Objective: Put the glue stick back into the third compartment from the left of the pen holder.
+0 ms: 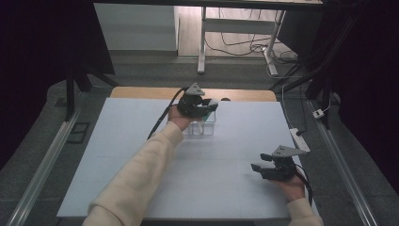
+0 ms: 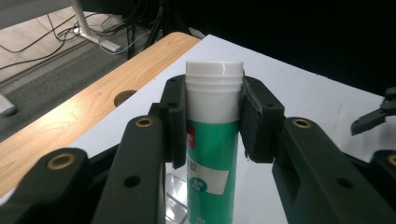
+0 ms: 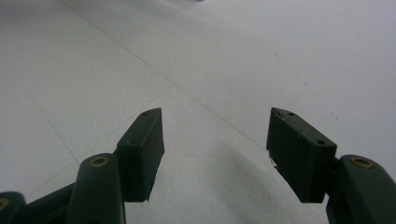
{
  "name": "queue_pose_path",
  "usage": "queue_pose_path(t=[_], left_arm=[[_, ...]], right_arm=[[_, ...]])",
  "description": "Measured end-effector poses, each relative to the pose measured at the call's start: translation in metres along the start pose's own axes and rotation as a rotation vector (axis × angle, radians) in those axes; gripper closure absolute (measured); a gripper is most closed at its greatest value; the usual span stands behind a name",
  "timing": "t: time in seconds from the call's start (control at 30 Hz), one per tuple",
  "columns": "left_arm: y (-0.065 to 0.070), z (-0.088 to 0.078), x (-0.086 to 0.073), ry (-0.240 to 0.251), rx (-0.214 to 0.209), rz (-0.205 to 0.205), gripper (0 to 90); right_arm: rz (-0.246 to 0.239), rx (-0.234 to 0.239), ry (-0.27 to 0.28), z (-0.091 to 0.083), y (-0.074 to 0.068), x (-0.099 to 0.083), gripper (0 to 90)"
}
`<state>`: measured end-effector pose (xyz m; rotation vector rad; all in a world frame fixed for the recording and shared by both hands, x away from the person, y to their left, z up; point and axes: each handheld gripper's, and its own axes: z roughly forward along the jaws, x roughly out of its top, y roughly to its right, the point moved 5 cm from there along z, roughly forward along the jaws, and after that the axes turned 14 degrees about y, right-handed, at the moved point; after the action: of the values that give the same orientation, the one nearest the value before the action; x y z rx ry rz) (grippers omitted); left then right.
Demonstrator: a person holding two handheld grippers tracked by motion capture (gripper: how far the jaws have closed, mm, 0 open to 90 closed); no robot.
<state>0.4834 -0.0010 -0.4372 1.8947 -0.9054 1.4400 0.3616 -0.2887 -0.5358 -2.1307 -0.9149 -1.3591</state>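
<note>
green glue stick, label print too blurred to read

Layout on the desk. The left gripper is at the far middle of the desk, just short of its rear edge; between its jaws stands an upright glue stick, cap uppermost, with one pad touching each side of the cap. Directly under the gripper and stick sits a clear holder on the desk surface. The right gripper lies near the desk's front right corner, well apart from the left one, its jaws pointing left over bare desk with nothing between them. Behind the desk stands a table frame on the floor.
</note>
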Motion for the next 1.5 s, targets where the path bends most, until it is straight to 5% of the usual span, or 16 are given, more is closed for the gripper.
queue_pose_path(t=[1.0,1.1,1.5], left_arm=[[-0.017,0.036,-0.010,0.004,0.031,-0.037,63.4],[-0.020,0.033,-0.011,0.000,0.031,-0.055,54.8],[-0.015,0.014,-0.011,-0.018,-0.014,-0.039,51.8]], right_arm=[[0.008,-0.007,-0.013,-0.003,0.001,-0.004,35.8],[0.012,-0.001,-0.006,-0.003,0.001,-0.004,35.8],[0.009,-0.004,-0.005,-0.004,0.000,-0.004,35.8]])
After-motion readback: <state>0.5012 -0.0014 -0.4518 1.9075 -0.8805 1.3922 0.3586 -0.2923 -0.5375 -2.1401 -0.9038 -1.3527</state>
